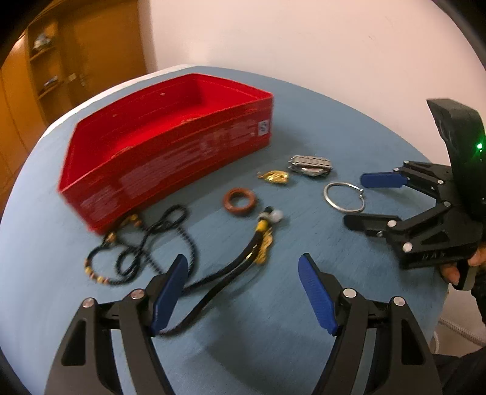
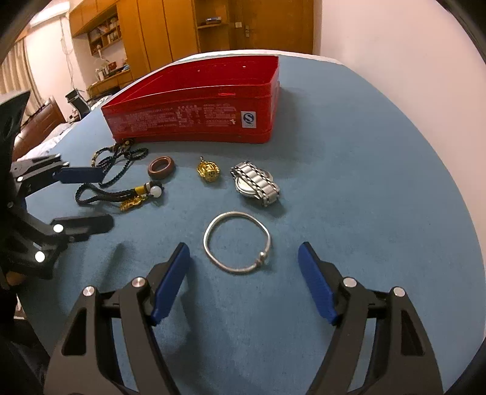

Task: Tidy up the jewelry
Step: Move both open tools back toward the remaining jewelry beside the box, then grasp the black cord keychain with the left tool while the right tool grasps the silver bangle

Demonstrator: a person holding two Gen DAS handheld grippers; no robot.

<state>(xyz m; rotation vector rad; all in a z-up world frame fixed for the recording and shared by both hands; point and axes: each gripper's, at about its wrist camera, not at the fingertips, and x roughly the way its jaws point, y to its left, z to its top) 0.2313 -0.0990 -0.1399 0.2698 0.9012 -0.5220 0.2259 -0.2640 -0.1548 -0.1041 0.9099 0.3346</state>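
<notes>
A red box [image 1: 170, 145] [image 2: 197, 103] stands open on the blue table. In front of it lie a black bead necklace [image 1: 142, 249] [image 2: 118, 161], a black cord with gold charm and white bead [image 1: 243, 258] [image 2: 121, 194], a brown ring [image 1: 240, 202] [image 2: 161, 167], a gold pendant [image 1: 275, 176] [image 2: 209, 173], a steel watch [image 1: 309, 165] [image 2: 255, 183] and a silver bangle [image 1: 343, 197] [image 2: 237, 241]. My left gripper [image 1: 243, 273] [image 2: 82, 197] is open above the cord. My right gripper [image 2: 243, 258] [image 1: 364, 199] is open, just short of the bangle.
The blue table [image 2: 364, 212] ends at a pale wall on the right. Wooden cabinets [image 2: 182, 27] and a door stand behind the table. A white cable [image 1: 455, 328] hangs off the table's right edge.
</notes>
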